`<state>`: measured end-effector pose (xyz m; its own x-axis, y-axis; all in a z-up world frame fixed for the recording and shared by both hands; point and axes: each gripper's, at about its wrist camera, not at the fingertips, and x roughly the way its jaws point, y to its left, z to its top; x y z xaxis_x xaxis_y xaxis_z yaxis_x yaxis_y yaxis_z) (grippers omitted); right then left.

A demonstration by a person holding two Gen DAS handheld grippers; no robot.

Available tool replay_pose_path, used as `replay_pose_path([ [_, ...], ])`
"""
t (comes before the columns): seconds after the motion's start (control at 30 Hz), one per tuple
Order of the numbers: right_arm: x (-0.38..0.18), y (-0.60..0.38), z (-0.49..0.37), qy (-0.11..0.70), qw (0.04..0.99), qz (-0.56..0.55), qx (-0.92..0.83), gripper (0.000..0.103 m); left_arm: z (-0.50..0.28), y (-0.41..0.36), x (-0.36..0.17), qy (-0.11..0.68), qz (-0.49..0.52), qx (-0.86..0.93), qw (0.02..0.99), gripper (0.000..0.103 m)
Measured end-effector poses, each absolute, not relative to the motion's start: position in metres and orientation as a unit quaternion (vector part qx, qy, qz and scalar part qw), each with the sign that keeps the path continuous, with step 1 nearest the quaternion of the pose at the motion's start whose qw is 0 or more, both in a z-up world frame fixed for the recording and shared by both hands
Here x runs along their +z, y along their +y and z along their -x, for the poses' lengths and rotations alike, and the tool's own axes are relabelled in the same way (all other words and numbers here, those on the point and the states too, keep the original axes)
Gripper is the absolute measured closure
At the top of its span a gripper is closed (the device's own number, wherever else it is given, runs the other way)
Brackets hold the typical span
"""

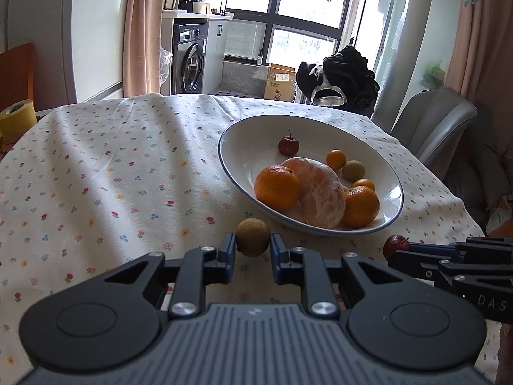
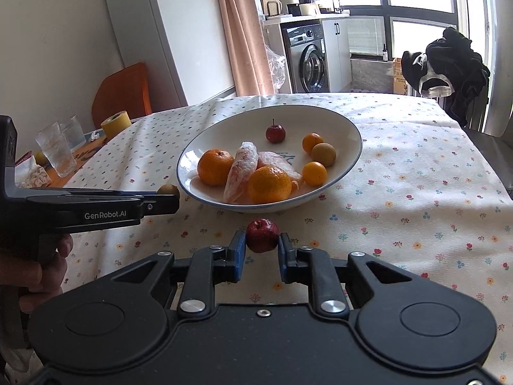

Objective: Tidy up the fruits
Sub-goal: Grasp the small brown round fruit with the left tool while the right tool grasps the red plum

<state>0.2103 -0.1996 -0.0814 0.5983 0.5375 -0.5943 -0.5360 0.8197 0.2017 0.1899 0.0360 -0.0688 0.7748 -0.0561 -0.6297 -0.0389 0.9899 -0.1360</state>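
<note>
Two fruits are gripped just in front of the bowl (image 2: 349, 147): brown longan (image 1: 252, 236) clamped betw left gripper (image 1: 253, 248) jaws, small red apple (image 2: 262, 235) clamped in right gripper (image 2: 263, 250). Bowl w/ oranges sits on floral tablecloth (image 1: 112, 176).

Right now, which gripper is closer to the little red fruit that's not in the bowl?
Right. The right gripper has the small red fruit between its fingers. The left gripper is off to the side, around a brownish-green fruit.
</note>
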Motion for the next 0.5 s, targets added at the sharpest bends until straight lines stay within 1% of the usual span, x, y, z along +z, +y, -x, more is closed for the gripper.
replay_pose_path([
  [0.5, -0.063, -0.215, -0.207, 0.308, 0.903, -0.013, 0.299, 0.084, -0.172, 0.028, -0.041, 0.303, 0.065, 0.000, 0.951, 0.082],
])
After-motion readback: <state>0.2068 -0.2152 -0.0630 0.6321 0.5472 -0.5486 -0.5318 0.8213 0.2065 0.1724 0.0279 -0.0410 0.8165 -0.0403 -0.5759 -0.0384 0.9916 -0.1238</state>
